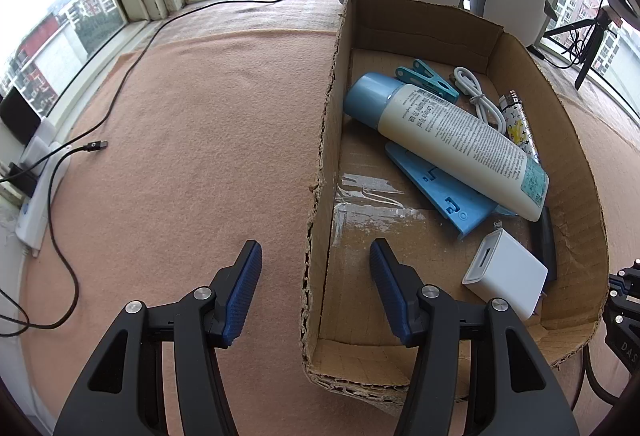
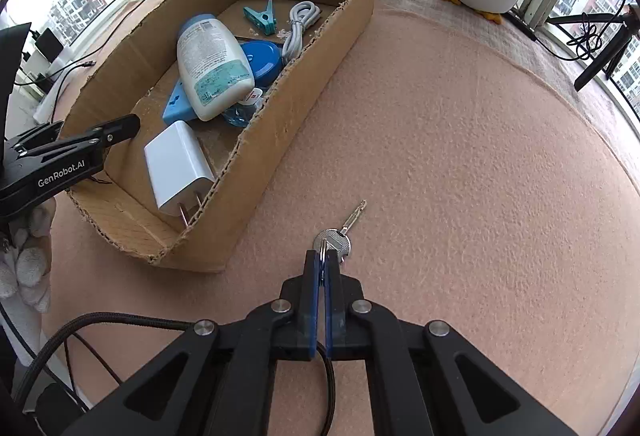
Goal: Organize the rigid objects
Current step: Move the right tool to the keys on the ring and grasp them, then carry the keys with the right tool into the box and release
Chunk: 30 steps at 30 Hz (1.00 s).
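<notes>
Cardboard box [image 2: 256, 163] sits on the peach blanket [image 2: 460, 155] by the window edge, collecting the hard bits: lotion bottle [image 2: 210, 63], white charger [image 2: 178, 163], teal clip [image 2: 262, 15]. Left tongs [image 1: 316, 280] straddle its near wall, pads apart and clear of it, probably steadying. Right tongs [image 2: 321, 256] are pinched tight on the keys [image 2: 338, 240], lying just outside the box, likely next in.

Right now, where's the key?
In the right wrist view the key lies on the peach blanket, outside the cardboard box on its right. The right gripper is shut on its head end.
</notes>
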Available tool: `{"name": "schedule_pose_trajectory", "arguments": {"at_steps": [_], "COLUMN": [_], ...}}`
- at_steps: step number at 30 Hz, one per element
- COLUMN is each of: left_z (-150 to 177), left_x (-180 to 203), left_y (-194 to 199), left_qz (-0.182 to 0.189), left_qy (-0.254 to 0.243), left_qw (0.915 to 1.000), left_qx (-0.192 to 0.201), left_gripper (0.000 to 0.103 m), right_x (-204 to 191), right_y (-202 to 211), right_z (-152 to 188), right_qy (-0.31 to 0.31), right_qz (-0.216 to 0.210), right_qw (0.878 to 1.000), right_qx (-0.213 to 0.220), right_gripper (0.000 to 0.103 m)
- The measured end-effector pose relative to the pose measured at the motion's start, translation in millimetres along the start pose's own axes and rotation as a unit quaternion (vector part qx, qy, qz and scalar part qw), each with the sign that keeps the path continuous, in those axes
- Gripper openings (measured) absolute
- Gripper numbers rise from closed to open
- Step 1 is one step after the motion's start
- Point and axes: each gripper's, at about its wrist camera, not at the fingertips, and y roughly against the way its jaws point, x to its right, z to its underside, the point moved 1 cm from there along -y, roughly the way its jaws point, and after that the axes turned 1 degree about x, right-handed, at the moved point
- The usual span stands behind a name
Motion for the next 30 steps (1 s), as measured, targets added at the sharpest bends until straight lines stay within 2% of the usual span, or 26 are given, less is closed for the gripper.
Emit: {"name": "schedule_pose_trajectory", "arguments": {"at_steps": [8, 19, 27, 30], "left_z": [0.0, -0.3, -1.1, -1.0], "left_x": [0.0, 1.0, 2.6, 2.2], "left_y": [0.0, 0.1, 0.0, 0.0], "left_qz": [0.0, 0.0, 0.001, 0.001], "left_qy": [0.0, 0.0, -0.001, 0.0], "left_qw": [1.0, 1.0, 1.0, 1.0], "left_qx": [0.0, 0.001, 0.002, 0.002], "left_gripper": [0.057, 0.057, 0.057, 0.057], "right_x": [1.9, 4.4, 4.5, 4.6], "right_y": [7.5, 35.9, 73.3, 77.7], "right_z": [-0.5, -20.8, -45.1, -59.3], "right_qy": [0.004, 0.021, 0.017, -0.002], "right_qz": [0.009, 0.03, 0.017, -0.004], "right_qw": [1.0, 0.998, 0.994, 0.993], "right_qx": [0.011, 0.055, 0.104, 0.117], "right_gripper": [0.002, 0.002, 0.002, 0.002]}}
